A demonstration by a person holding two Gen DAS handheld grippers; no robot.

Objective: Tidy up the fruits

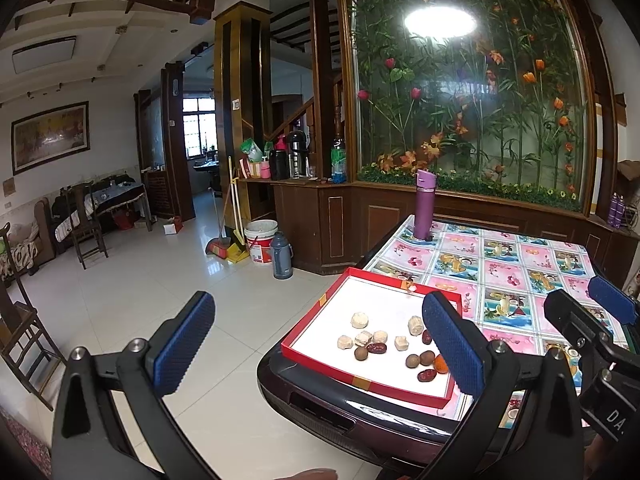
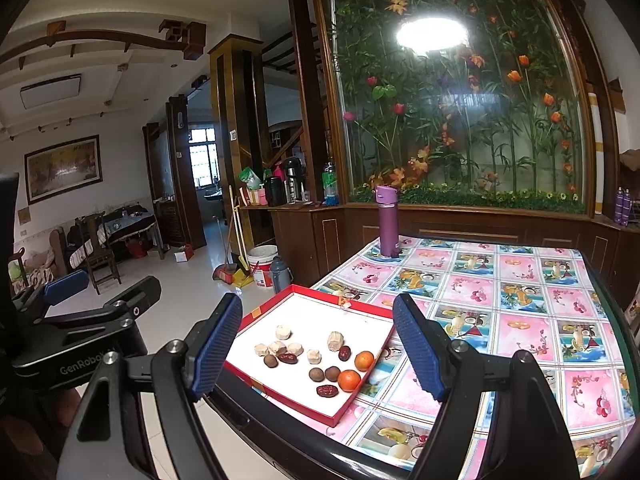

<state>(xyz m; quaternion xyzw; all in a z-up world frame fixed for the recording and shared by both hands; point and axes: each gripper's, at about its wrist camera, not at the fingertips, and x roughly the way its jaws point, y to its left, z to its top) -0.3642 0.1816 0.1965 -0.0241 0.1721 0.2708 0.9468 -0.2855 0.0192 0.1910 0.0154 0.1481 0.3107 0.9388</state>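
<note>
left claw (image 1: 320,344) agape, level-low | right claw (image 2: 320,348) agape over tray (image 2: 288,394)

- Left wrist view: looks from off the near left corner of the red tray (image 1: 362,382), slightly downward, facing the glass flower panel (image 1: 472,92); tray close, partly hidden behind own right finger.
- Right wrist view: looks from the near edge of the red tray (image 2: 352,400), more to its right, slightly downward, same facing; tray close, framed between own fingers.
- Shared: tray, patterned tablecloth (image 2: 520,320), purple bottle (image 1: 425,206), flower panel, tiled room left of tray.
</note>
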